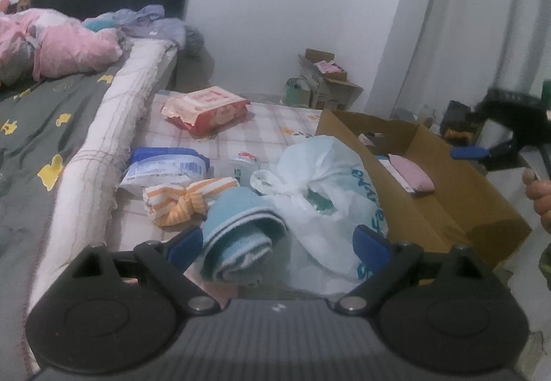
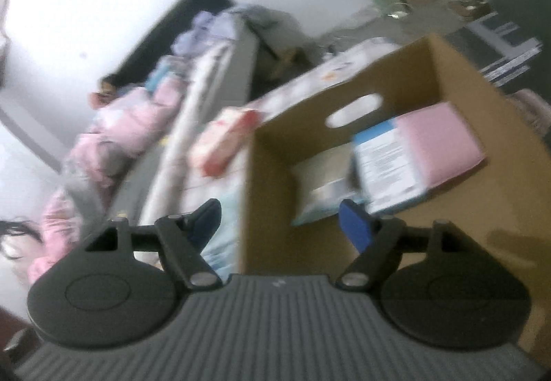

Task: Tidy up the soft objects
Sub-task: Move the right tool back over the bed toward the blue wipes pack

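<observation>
My left gripper [image 1: 279, 243] is open, its blue pads on either side of a rolled light-blue knit cloth [image 1: 241, 236] on the checked mat [image 1: 261, 123]. A white plastic bag [image 1: 330, 195] lies just right of the cloth. An orange-striped knotted cloth [image 1: 186, 200], a blue-white soft pack [image 1: 165, 167] and a red wipes pack [image 1: 206, 109] lie further off. The cardboard box [image 1: 458, 209] stands at the right. My right gripper [image 2: 279, 222] is open and empty above the box's near wall [image 2: 275, 181]. Inside the box lie a pink pack [image 2: 440, 143] and a pale packet [image 2: 323, 178].
A bed with a grey sheet [image 1: 44, 126] and pink quilt [image 1: 62, 47] runs along the left. Smaller cardboard boxes [image 1: 327, 81] stand by the far wall. A white curtain [image 1: 465, 19] hangs at the right. The right wrist view is blurred.
</observation>
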A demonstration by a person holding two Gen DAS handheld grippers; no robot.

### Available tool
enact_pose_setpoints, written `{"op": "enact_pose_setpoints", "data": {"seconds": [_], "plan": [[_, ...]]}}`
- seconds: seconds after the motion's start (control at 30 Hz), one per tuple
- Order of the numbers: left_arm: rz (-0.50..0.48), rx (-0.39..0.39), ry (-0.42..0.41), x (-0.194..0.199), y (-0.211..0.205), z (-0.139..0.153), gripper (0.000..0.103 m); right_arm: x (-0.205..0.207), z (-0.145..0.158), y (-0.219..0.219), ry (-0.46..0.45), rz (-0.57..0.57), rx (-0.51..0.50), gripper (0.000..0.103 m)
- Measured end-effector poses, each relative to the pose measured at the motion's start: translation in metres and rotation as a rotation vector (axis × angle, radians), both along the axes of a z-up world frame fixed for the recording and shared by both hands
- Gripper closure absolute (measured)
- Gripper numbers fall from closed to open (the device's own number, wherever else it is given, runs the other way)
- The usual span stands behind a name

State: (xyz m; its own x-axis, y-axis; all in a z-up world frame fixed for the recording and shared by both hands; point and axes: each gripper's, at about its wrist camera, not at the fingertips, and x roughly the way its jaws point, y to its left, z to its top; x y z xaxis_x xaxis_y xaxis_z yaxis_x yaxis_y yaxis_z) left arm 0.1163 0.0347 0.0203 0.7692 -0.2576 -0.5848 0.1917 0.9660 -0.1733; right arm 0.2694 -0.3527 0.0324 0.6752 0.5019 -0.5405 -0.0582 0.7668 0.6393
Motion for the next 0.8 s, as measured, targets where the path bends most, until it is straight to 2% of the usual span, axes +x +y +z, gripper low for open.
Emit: {"op": "enact_pose_setpoints", "data": {"seconds": [0.2, 0.4, 0.5, 0.67, 0.8], "plan": [[-0.008, 0.004, -0.108, -0.028, 0.015, 0.005, 0.008, -0.018, 0.018, 0.059, -0.069, 0.12, 0.062, 0.027], [0.072, 0.024, -0.162, -0.021, 0.039, 0.02, 0.008, 0.008, 0.029, 0.137, -0.018, 0.308, 0.084, 0.027], [0.134, 0.028, -0.132, 0.005, 0.054, 0.026, 0.008, 0.024, 0.039, 0.181, 0.001, 0.4, 0.055, 0.027], [0.192, -0.05, -0.009, 0.065, 0.081, 0.02, 0.013, 0.079, 0.044, 0.251, 0.039, 0.535, -0.023, 0.027], [0.222, -0.088, 0.121, 0.114, 0.097, 0.002, 0.036, 0.139, 0.026, 0.302, 0.137, 0.609, -0.099, 0.028]]}}
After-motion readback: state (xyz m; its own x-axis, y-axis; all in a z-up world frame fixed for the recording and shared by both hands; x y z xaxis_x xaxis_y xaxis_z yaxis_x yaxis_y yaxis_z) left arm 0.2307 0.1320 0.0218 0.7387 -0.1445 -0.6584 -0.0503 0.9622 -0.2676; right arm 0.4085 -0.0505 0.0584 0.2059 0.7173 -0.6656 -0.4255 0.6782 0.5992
